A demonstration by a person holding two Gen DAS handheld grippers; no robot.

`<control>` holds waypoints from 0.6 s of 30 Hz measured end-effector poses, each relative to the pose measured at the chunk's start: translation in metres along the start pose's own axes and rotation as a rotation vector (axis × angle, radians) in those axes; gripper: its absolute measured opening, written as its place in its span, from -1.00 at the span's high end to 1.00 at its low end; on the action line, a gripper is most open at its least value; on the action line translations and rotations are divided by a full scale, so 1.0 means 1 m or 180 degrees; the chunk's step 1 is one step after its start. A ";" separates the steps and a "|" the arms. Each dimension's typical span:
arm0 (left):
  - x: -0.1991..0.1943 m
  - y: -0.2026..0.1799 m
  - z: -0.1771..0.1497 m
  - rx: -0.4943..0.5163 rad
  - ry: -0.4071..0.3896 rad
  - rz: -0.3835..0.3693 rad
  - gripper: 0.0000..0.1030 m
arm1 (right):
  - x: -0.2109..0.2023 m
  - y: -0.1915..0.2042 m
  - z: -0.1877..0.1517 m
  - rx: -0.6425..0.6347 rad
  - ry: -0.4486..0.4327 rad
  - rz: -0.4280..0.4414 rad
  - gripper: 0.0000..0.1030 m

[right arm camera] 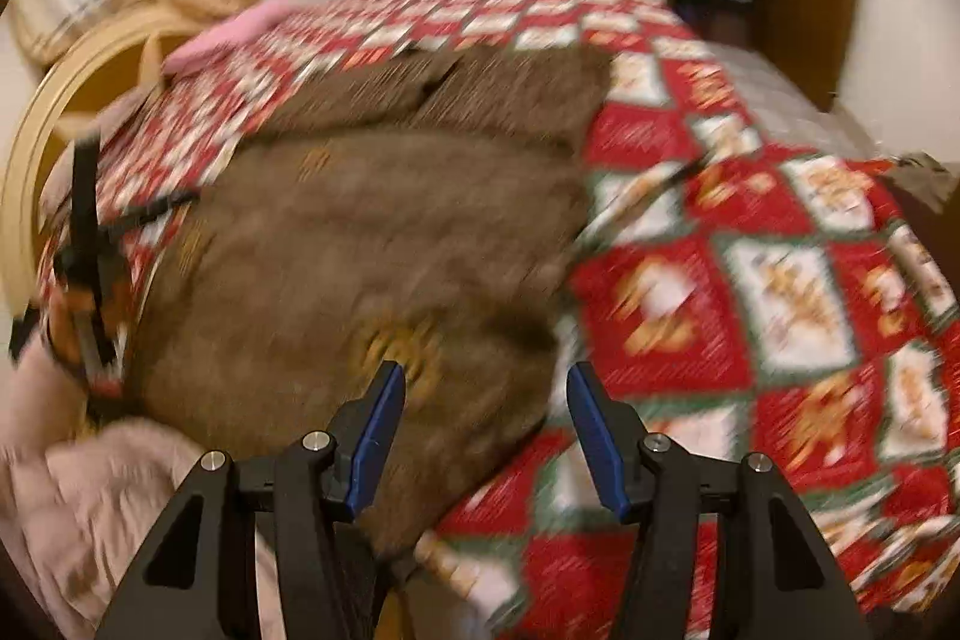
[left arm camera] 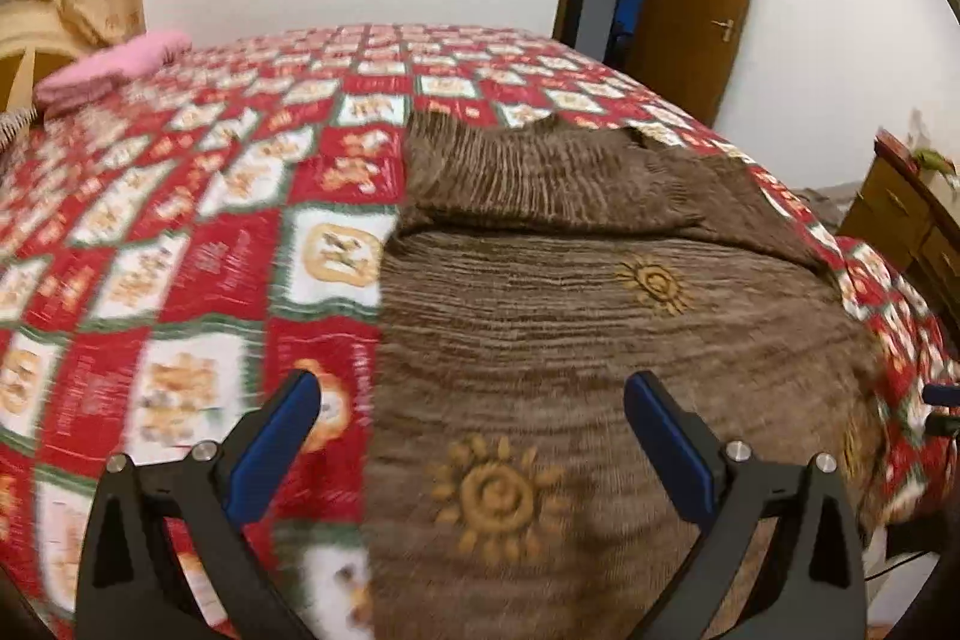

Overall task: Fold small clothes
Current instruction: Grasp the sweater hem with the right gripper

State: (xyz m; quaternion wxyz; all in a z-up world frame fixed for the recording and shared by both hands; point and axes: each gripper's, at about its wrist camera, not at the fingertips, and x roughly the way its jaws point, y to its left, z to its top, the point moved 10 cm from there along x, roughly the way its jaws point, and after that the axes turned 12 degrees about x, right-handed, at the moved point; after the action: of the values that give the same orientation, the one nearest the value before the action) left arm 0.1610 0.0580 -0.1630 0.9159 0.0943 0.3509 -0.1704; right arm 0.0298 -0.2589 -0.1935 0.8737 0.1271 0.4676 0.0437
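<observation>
A brown knitted sweater (left arm camera: 570, 316) with yellow sun motifs lies flat on the red, white and green patterned bedspread (left arm camera: 180, 232), its sleeves folded across its far end. My left gripper (left arm camera: 471, 403) is open and empty, low over the sweater's near left edge. The sweater also shows, blurred, in the right wrist view (right arm camera: 360, 232). My right gripper (right arm camera: 486, 388) is open and empty over the sweater's near right corner. The left gripper (right arm camera: 90, 268) appears at the far left of the right wrist view.
A pink folded cloth (left arm camera: 114, 67) lies at the bed's far left by a cream headboard (right arm camera: 36, 148). A brown door (left arm camera: 690, 10) stands open behind the bed. A wooden drawer unit (left arm camera: 900, 220) stands right of the bed. Pale pink fabric (right arm camera: 90, 496) lies at the lower left.
</observation>
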 end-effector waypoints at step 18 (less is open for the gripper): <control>-0.084 0.027 -0.057 0.0281 -0.0040 0.0063 -1.00 | 0.062 0.032 -0.082 0.0166 0.0559 -0.0271 -0.11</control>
State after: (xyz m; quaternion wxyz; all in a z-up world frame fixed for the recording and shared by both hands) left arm 0.0781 0.1200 -0.1471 0.9148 0.1370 0.3362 -0.1772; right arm -0.0015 -0.2010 -0.2786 0.8267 0.1254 0.5484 0.0054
